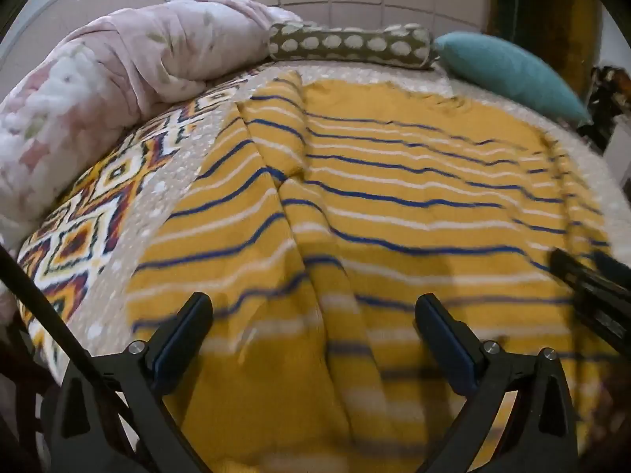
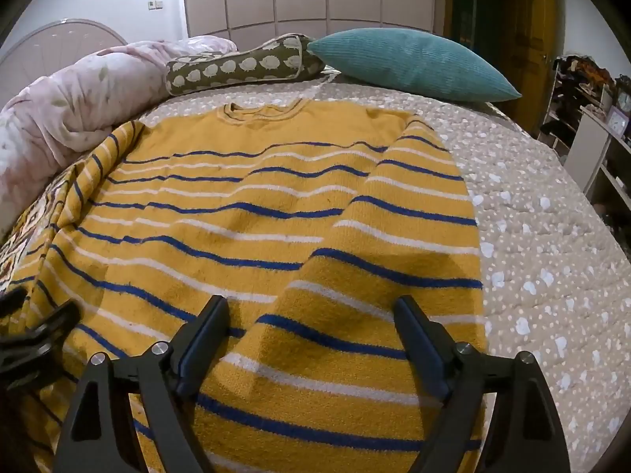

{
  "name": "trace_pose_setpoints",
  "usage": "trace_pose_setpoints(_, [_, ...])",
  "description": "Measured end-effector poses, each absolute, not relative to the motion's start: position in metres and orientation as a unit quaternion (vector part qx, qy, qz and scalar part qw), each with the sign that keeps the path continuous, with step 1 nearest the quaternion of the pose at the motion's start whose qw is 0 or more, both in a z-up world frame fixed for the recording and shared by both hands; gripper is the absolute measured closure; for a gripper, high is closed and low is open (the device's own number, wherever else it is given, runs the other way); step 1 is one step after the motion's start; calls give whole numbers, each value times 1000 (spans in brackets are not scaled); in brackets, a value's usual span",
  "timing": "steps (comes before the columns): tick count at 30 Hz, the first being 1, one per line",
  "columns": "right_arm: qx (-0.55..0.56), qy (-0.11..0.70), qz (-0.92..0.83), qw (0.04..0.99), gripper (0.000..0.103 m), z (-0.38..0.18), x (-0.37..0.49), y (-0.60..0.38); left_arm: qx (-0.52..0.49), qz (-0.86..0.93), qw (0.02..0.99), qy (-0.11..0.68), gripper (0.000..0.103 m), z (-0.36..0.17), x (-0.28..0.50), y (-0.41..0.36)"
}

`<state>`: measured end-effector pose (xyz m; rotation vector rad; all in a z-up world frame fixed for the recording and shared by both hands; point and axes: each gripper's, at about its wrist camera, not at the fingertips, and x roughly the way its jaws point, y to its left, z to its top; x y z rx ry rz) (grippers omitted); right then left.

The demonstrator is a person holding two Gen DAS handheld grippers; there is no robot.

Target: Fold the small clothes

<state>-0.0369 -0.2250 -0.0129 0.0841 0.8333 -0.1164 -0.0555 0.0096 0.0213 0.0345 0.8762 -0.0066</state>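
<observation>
A yellow sweater [image 2: 252, 213] with blue and white stripes lies spread on the bed, collar at the far end; it also shows in the left wrist view [image 1: 394, 197]. Its right sleeve [image 2: 418, 213] is folded in along the body, its left sleeve [image 1: 276, 149] lies folded inward too. My right gripper [image 2: 311, 307] is open and empty over the sweater's lower right part. My left gripper [image 1: 313, 307] is open and empty over the lower left part. Each gripper shows at the edge of the other's view: the left one [image 2: 35, 335] and the right one [image 1: 591, 287].
The bed has a beige dotted cover [image 2: 552, 236]. A pink floral duvet [image 2: 79, 98], a hedgehog-print bolster [image 2: 240, 67] and a teal pillow [image 2: 414, 63] lie along the far side. A patterned cloth [image 1: 90, 213] lies left. Shelves [image 2: 591, 126] stand at right.
</observation>
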Motion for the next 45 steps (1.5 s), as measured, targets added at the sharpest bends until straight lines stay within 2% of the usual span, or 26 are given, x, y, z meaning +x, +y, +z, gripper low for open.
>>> trace_pose_setpoints(6, [102,375,-74,918,14,12,-77,-235,14,-17,921,390,0,70,-100,13])
trace_pose_setpoints(13, [47,306,-150,939,14,45,-118,-226,7,-29,923,385,0,75,-125,2])
trace_pose_setpoints(21, [56,337,-143,929,14,32,-125,-219,10,-47,903,426,0,51,-128,-9])
trace_pose_setpoints(36, [35,398,-140,906,14,-2,-126,-203,11,-62,893,446,0,39,-129,-15])
trace_pose_setpoints(40, [35,402,-144,904,10,-9,-124,-206,13,-61,873,483,0,16,-120,-15])
trace_pose_setpoints(45, [28,399,-145,905,8,-13,-123,-206,42,-54,878,474,0,8,-122,-23])
